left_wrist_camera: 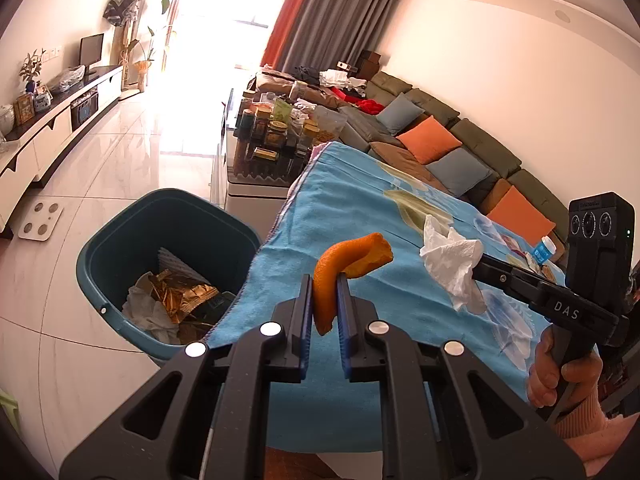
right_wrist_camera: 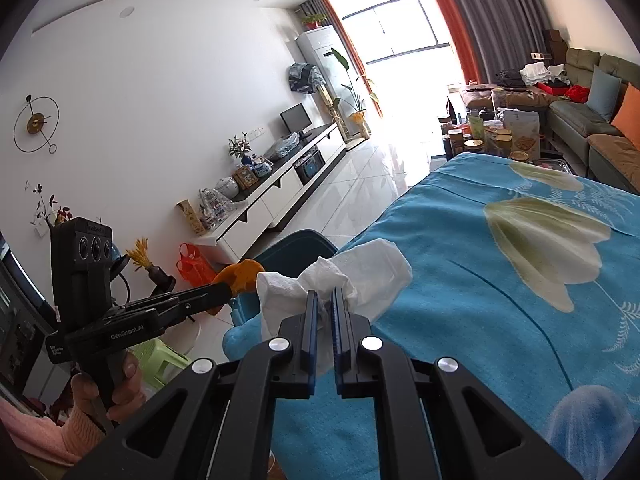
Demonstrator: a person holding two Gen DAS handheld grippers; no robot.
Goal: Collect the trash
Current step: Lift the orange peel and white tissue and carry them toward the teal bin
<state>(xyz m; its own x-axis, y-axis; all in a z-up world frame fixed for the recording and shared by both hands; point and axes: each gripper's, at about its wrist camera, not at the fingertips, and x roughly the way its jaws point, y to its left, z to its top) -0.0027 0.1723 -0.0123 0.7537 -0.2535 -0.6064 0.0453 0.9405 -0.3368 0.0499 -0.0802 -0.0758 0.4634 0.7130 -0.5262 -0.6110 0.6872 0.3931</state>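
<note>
My left tongs are clamped on the orange peel, right tongs on the crumpled tissue; I'd get fully over the bin off to the left before letting go.

We saw a blue flowered cloth covering the bench, with jars crowded on a low table beyond it. A long sofa with orange and blue cushions lined one wall, and a white TV cabinet with a small monitor lined the other, under a round wall clock.
</note>
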